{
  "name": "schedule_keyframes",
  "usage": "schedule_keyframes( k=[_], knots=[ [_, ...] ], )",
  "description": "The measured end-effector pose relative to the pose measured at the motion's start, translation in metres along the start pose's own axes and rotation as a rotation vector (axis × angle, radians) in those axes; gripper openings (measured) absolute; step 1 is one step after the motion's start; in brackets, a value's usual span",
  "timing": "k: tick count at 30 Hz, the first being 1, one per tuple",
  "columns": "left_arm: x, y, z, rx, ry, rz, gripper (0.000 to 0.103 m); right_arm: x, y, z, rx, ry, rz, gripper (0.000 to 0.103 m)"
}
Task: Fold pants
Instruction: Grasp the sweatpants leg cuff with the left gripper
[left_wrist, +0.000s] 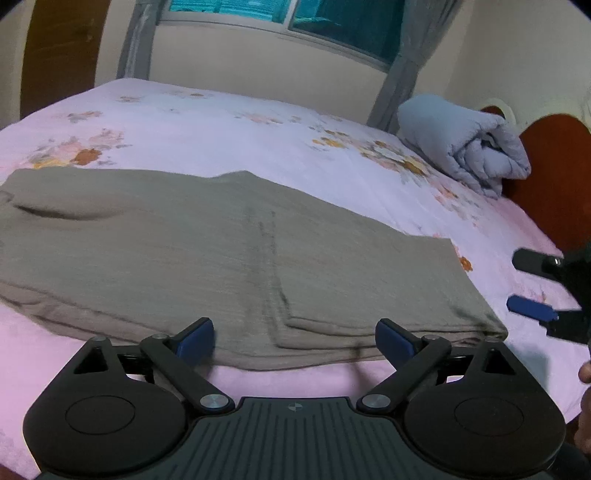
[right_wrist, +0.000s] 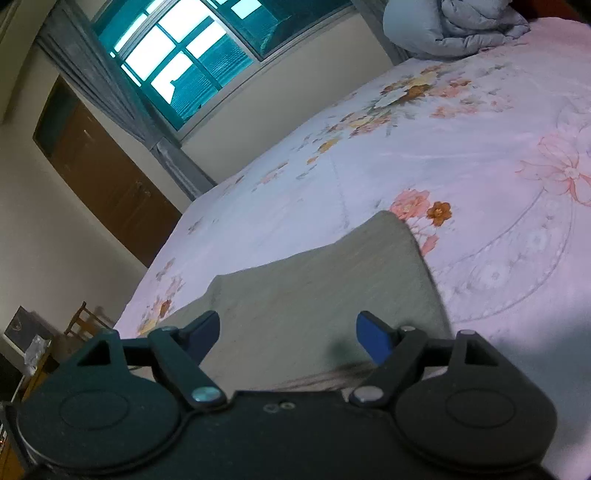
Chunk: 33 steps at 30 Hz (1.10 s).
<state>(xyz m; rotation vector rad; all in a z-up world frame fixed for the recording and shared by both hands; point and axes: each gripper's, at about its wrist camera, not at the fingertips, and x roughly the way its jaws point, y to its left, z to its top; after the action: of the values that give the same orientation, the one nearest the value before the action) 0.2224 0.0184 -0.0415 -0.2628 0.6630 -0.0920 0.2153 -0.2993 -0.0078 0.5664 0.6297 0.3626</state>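
The pants (left_wrist: 207, 258) lay flat on the bed (left_wrist: 221, 122), already doubled over, near edge just ahead of both tools. The left tongs (left_wrist: 294, 338) were spread wide and holding nothing, same for the right tongs (right_wrist: 288, 332) over the right end. Biggest risk, I'd say: pinching only the top layer, so the stack slides apart when lifted.

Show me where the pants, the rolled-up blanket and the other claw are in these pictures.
pants (left_wrist: 184, 240): left wrist view, middle of the flat grey-green cloth.
rolled-up blanket (left_wrist: 465, 144): left wrist view, its top side, near the headboard.
right claw (left_wrist: 524, 282): left wrist view, gap between its open fingers.
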Motion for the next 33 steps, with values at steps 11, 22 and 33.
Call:
schedule_keyframes(
  k=[11, 22, 33],
  knots=[
    [-0.052, 0.178, 0.018, -0.343, -0.099, 0.126, 0.103, 0.015, 0.052, -0.019, -0.127, 0.044, -0.025, 0.078],
    [-0.013, 0.310, 0.005, -0.680, -0.143, 0.039, 0.103, 0.040, 0.090, -0.040, -0.169, 0.076, -0.040, 0.081],
    [0.037, 0.317, 0.026, -0.615, -0.163, 0.091, 0.103, 0.055, 0.095, -0.045, -0.168, 0.078, -0.110, 0.082]
  ],
)
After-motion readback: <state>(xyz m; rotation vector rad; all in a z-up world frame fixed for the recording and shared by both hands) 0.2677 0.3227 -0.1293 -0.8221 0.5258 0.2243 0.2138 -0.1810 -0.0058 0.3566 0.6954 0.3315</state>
